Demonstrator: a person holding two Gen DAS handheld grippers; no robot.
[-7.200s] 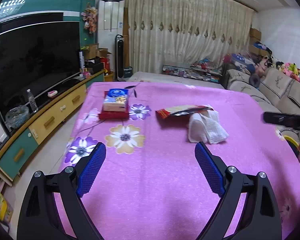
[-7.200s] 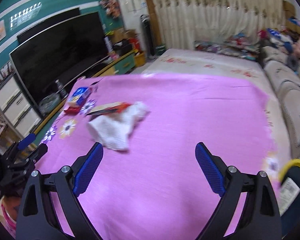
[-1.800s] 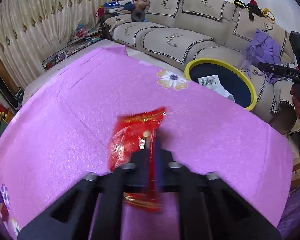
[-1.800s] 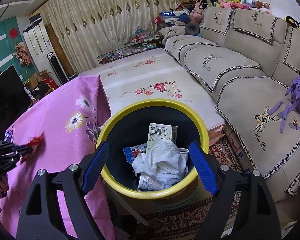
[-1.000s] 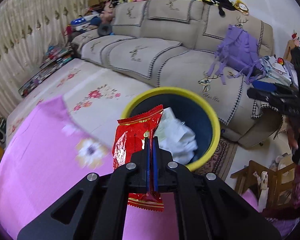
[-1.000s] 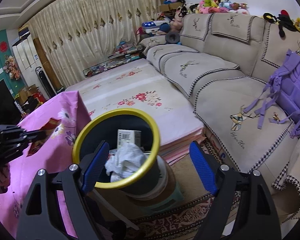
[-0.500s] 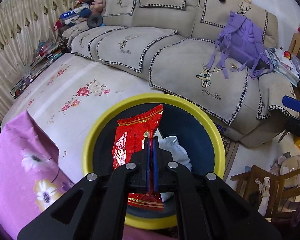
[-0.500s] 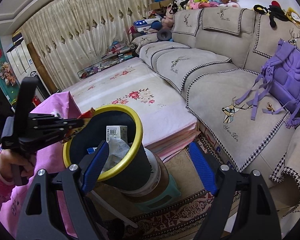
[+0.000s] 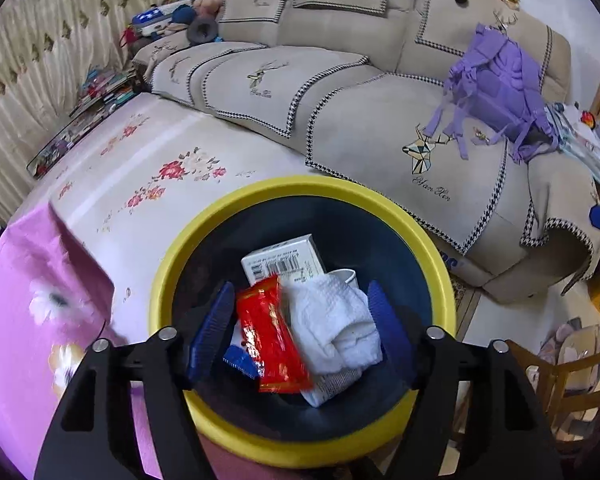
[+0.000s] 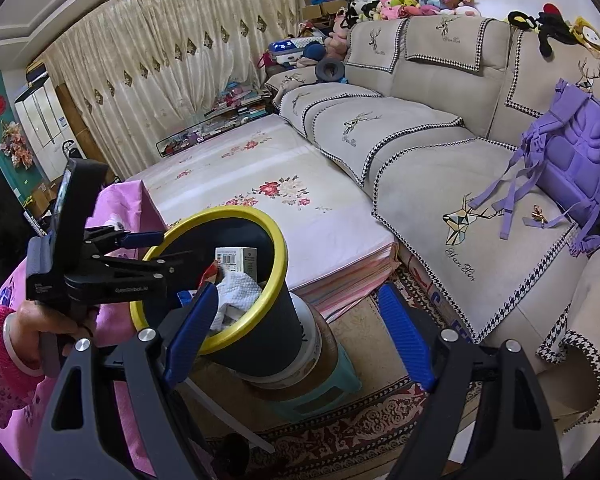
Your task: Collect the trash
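The dark bin with a yellow rim (image 9: 300, 188) sits right under my left gripper (image 9: 300, 320), whose jaws are opening. A red snack wrapper (image 9: 272, 336) lies loose inside the bin, free of both blue pads. It rests against a white crumpled tissue (image 9: 332, 328) and a barcoded box (image 9: 284, 260). In the right wrist view, a hand holds the left gripper (image 10: 176, 246) over the bin rim (image 10: 276, 248), with the wrapper (image 10: 208, 274) and the tissue (image 10: 236, 288) below it. My right gripper (image 10: 300, 320) hangs open and holds nothing, near the bin's side.
The bin stands on a turquoise stool (image 10: 320, 392) on a patterned rug (image 10: 360, 420). The pink tablecloth (image 9: 20, 320) lies to the left. A beige sofa (image 10: 420, 140) carries a purple backpack (image 10: 572, 160). A wooden chair (image 9: 560, 376) is at the right.
The left jaws went from shut on the red wrapper to wide apart. The wrapper dropped into the bin beside the tissue. The right gripper stayed where it was.
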